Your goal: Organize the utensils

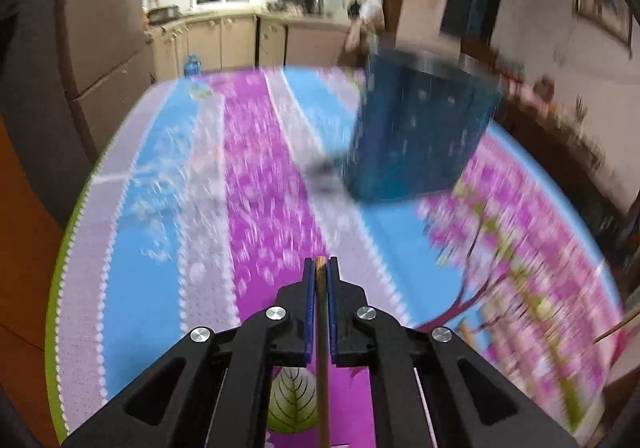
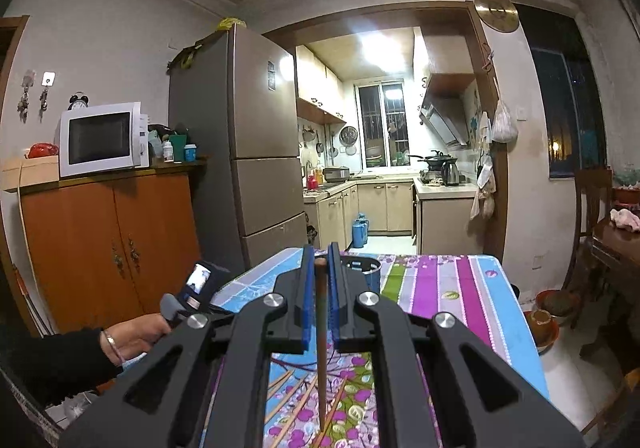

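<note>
In the left wrist view my left gripper point(image 1: 320, 268) is shut on a thin wooden chopstick point(image 1: 322, 348) that runs back between the blue pads. Ahead and to the right, a blue perforated utensil holder point(image 1: 420, 135) stands on the striped floral tablecloth point(image 1: 256, 167), blurred. In the right wrist view my right gripper point(image 2: 320, 254) is shut on another wooden chopstick point(image 2: 321, 368), held above the tablecloth point(image 2: 460, 288). Most of the blue holder point(image 2: 370, 272) is hidden behind its fingers.
A thin stick point(image 1: 616, 328) pokes in at the table's right edge. A sleeved hand point(image 2: 136, 336) grips a dark device with a small screen point(image 2: 198, 280) at the table's left. Beyond stand a fridge point(image 2: 256, 151), an orange cabinet point(image 2: 112, 248) and a chair point(image 2: 592, 215).
</note>
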Motion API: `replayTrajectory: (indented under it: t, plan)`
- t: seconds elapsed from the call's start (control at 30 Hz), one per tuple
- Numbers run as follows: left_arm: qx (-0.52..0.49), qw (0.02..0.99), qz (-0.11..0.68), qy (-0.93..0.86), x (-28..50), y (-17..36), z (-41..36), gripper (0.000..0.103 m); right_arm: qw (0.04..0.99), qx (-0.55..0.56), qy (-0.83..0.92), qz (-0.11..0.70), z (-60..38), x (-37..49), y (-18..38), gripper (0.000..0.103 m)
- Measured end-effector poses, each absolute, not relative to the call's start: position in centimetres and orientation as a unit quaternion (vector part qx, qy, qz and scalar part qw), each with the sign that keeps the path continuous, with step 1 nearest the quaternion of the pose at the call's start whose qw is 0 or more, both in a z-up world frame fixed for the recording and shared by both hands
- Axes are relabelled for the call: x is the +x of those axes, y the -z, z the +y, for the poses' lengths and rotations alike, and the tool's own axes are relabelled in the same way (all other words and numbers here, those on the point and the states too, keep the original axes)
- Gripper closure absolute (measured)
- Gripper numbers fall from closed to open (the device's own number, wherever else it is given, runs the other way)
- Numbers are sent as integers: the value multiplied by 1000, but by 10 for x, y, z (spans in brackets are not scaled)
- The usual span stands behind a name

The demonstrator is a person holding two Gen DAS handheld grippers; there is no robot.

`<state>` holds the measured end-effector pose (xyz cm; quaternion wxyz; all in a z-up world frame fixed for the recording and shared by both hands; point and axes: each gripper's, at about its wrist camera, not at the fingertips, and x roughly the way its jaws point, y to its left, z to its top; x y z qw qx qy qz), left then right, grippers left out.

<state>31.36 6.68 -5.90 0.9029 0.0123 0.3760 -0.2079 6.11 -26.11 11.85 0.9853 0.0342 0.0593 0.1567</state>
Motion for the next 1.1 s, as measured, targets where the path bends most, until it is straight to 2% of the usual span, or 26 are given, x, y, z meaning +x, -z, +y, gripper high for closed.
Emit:
replayTrajectory:
  t: [0.3, 0.47, 0.73, 0.93, 1.1]
  plan:
    - [-127, 927, 246, 254, 284, -28, 78, 96, 984, 44, -166, 54, -254, 96, -129, 97]
    - [-136, 945, 161, 252, 280, -75, 56, 96, 984, 49, -167, 46, -245, 135, -143, 97]
    - [-124, 972, -31, 198, 289, -156, 8, 96, 990, 52, -128, -17, -248, 200, -184, 97]
    - [-116, 976, -98, 154, 329, -181, -19, 96, 991, 66, -104, -55, -257, 251, -198, 97]
    - [-114, 979, -117, 122, 365, -174, -31, 96, 991, 80, -92, -57, -263, 287, -188, 97]
